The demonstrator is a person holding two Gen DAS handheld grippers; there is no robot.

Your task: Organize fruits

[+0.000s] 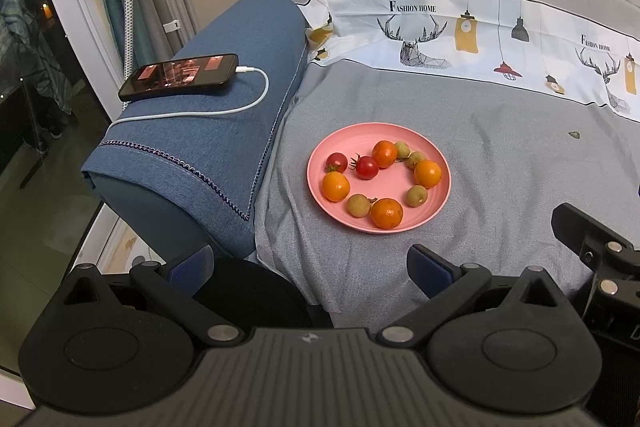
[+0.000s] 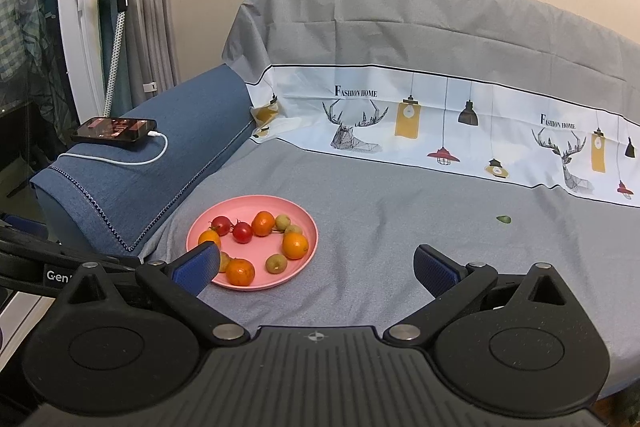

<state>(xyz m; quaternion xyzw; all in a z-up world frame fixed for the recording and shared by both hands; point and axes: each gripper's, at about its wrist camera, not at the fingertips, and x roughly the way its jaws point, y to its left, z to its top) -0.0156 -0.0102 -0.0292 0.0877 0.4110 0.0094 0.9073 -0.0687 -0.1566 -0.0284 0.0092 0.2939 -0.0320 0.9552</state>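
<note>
A pink plate (image 1: 436,195) lies on the grey sheet and also shows in the right wrist view (image 2: 308,227). On it sit several small oranges (image 1: 386,213), two red tomatoes (image 1: 367,167) and several green-brown fruits (image 1: 358,205) in a ring. In the right wrist view the oranges (image 2: 295,245), tomatoes (image 2: 242,231) and green-brown fruits (image 2: 276,262) show too. My left gripper (image 1: 310,267) is open and empty, short of the plate's near edge. My right gripper (image 2: 316,269) is open and empty; its left finger (image 2: 198,265) overlaps the plate's near-left rim.
A blue sofa armrest (image 1: 224,107) stands left of the plate, with a phone (image 1: 180,77) on a white cable (image 1: 240,107). A printed cloth (image 1: 480,27) drapes over the backrest. A small green scrap (image 2: 503,219) lies on the sheet at right. The right gripper's body (image 1: 596,251) shows at the left view's right edge.
</note>
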